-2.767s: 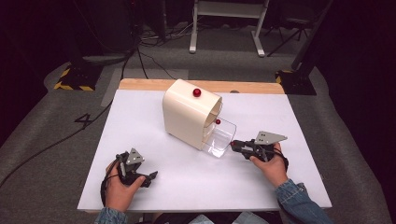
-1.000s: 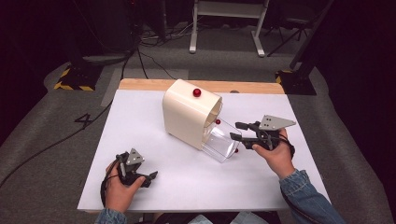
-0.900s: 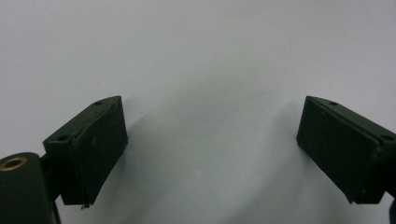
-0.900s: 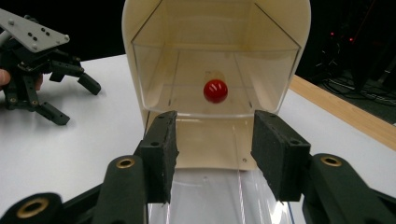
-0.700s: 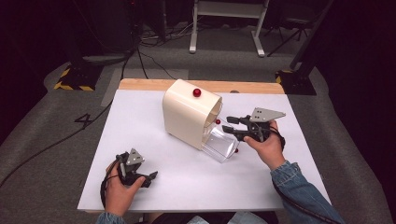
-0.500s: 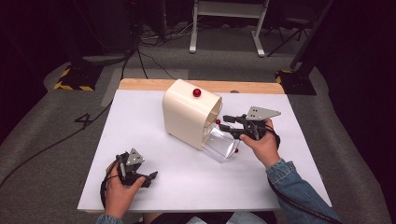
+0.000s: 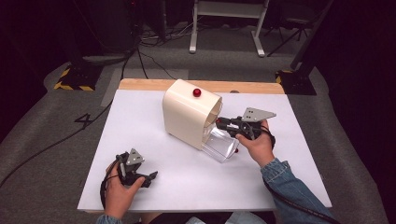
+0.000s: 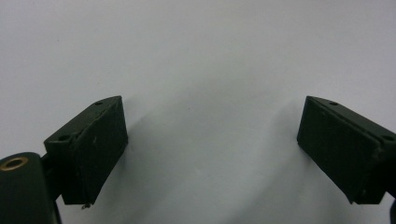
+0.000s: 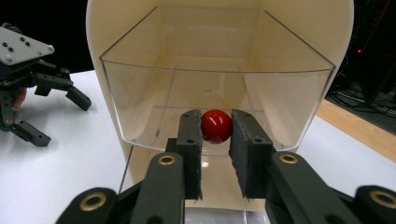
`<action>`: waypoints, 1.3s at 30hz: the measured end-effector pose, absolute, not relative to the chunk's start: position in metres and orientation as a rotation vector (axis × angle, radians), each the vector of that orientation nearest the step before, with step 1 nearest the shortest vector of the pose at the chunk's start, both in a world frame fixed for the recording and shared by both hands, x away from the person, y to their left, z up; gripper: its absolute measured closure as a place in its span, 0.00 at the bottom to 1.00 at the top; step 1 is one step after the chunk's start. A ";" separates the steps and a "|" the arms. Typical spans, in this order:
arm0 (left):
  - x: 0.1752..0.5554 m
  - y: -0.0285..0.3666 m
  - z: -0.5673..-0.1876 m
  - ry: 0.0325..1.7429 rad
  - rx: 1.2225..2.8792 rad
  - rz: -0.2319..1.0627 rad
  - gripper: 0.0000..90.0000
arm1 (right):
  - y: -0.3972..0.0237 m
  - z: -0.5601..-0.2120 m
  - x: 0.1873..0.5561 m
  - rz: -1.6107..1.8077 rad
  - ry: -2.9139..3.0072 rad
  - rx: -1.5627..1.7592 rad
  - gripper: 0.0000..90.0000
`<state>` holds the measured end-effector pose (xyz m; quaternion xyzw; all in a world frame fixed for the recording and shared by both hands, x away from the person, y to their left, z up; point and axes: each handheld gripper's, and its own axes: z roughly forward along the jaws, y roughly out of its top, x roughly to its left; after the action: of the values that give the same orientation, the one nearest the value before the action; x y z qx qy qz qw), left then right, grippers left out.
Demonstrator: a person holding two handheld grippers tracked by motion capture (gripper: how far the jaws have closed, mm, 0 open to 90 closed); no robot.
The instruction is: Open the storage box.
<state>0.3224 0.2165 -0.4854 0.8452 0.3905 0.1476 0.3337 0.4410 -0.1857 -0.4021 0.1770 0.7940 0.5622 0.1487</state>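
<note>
Red knob pinched between right claw pads

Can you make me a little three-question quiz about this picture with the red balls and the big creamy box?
1. True or false: the right gripper has its jaws around the red knob on the clear drawer.
2. What is the left gripper doing? A) gripping the cream box B) resting open on the white table C) holding a cup
3. Fill in: another red ball sits on ____ of the box.

Key: 1 true; 2 B; 3 top
</note>
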 end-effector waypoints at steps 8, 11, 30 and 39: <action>0.323 0.217 -0.485 1.020 2.208 0.382 0.10 | -0.197 -0.401 0.435 1.605 2.281 0.518 0.83; 0.323 0.217 -0.485 1.019 2.210 0.383 0.10 | -0.203 -0.400 0.429 1.590 2.280 0.515 0.83; 0.324 0.217 -0.485 1.019 2.210 0.372 0.10 | -0.233 -0.401 0.412 1.593 2.269 0.546 0.83; 0.323 0.217 -0.485 1.017 2.211 0.381 0.10 | -0.242 -0.409 0.409 1.610 2.266 0.567 0.83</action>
<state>0.3234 0.2169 -0.4851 0.8464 0.3895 0.1458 0.3328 0.4087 -0.2420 -0.4086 0.1976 0.7896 0.5609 0.1516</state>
